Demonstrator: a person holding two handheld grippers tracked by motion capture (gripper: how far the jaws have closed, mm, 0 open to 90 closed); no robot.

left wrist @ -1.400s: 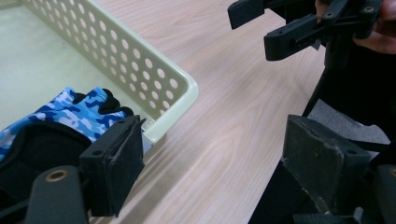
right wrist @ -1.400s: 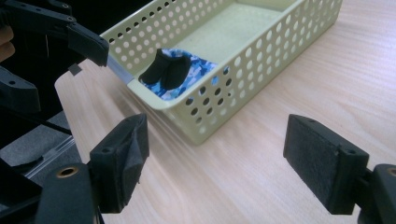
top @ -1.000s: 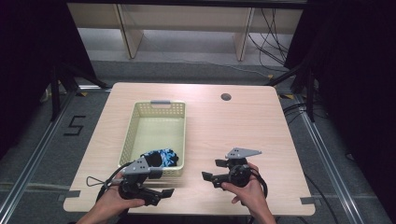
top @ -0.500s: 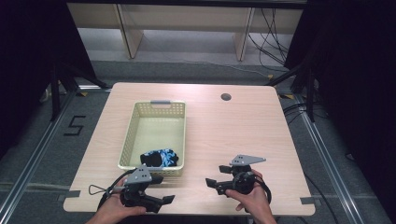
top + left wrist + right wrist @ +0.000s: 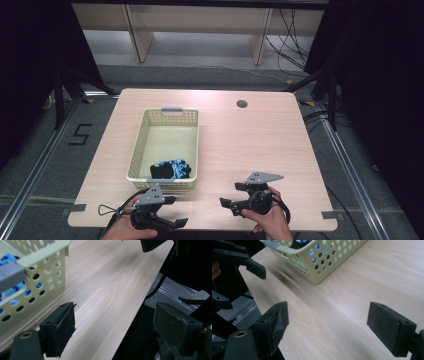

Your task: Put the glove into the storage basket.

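Observation:
A pale yellow perforated basket (image 5: 136,150) stands left of centre on the wooden table (image 5: 260,135). A black and blue cloth (image 5: 171,170) lies at the basket's near end. My left gripper (image 5: 176,210) is open at the table's front edge, just in front of the basket, with nothing between its jaws. My right gripper (image 5: 231,194) is open too, low over the front edge to the right, and empty. In the left gripper view the basket wall (image 5: 37,270) is at the upper left, with blue cloth (image 5: 10,291) behind its holes. The right gripper view has the basket corner (image 5: 324,257) ahead.
A round cable hole (image 5: 242,104) is in the table's far right part. Wooden shelving (image 5: 200,25) stands beyond the table, and dark curtains hang on both sides. In the right gripper view, the left gripper (image 5: 249,263) sits at the upper left.
Both grippers have drawn back toward the table's front edge. The left one has moved away from the basket's near end. Both stay open and empty.

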